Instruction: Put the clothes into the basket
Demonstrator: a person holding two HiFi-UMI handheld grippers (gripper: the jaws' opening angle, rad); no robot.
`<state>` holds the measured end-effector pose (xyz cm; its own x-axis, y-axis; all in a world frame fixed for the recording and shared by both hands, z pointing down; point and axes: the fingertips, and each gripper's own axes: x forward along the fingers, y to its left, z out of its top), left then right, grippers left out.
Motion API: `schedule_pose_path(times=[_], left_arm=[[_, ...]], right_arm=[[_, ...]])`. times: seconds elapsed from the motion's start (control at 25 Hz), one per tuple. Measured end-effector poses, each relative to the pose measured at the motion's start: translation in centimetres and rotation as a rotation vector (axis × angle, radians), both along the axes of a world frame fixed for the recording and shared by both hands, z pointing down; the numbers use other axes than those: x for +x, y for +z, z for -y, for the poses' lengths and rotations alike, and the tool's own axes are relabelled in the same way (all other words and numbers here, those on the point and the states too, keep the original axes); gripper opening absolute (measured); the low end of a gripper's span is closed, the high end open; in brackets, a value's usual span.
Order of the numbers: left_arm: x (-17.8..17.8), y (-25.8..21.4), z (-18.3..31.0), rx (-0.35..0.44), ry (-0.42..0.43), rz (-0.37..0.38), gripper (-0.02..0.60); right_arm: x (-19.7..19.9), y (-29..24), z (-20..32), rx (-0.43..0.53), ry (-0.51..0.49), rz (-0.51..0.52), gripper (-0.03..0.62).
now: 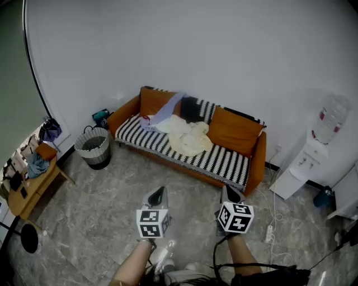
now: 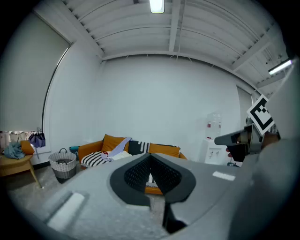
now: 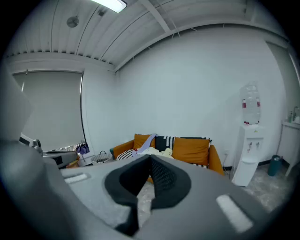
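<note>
In the head view, a grey marbled floor [image 1: 100, 212] is spreading out under a plain white wall [image 1: 196, 50]. An orange sofa [image 1: 235, 134] with a black-and-white striped cover is standing against that wall. The clothes [image 1: 187, 137] are lying on its seat, a cream heap at the middle and a lavender piece trailing up over the back cushion at the left end. The basket [image 1: 93, 146], woven in grey and white bands, is standing on the floor just beside the sofa's left arm. A wooden table [image 1: 33, 187] carrying more cloth is sitting at the far left, and a white water dispenser [image 1: 313, 156] is standing off the sofa's right end. The left gripper [image 1: 159, 194] and the right gripper [image 1: 228, 191] are hanging side by side over bare floor, well short of the sofa.

In the left gripper view, the left gripper's jaws are pressing together with nothing between them. Beyond them the basket [image 2: 63, 165] is showing left of the sofa [image 2: 112, 142], under a ribbed ceiling [image 2: 211, 37] with a strip light [image 2: 157, 5].

In the right gripper view, the right gripper's jaws are likewise meeting, empty, and pointing at the clothes [image 3: 154, 151] on the seat
</note>
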<state>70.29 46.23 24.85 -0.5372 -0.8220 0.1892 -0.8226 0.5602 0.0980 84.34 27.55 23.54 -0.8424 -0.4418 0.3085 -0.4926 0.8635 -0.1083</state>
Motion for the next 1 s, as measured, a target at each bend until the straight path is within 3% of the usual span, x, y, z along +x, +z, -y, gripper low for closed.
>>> schedule_pose_path(times=[0.36, 1.0], left_arm=[[-2.7, -0.1, -1.6, 0.01, -0.014, 0.011, 0.009], [-12.3, 1.7, -7.5, 0.01, -0.106, -0.015, 0.009]], right_arm=[[-2.7, -0.1, -0.8, -0.038, 0.005, 0.033, 0.003], [-12.2, 2.7, -2.9, -0.114, -0.022, 0.003, 0.003]])
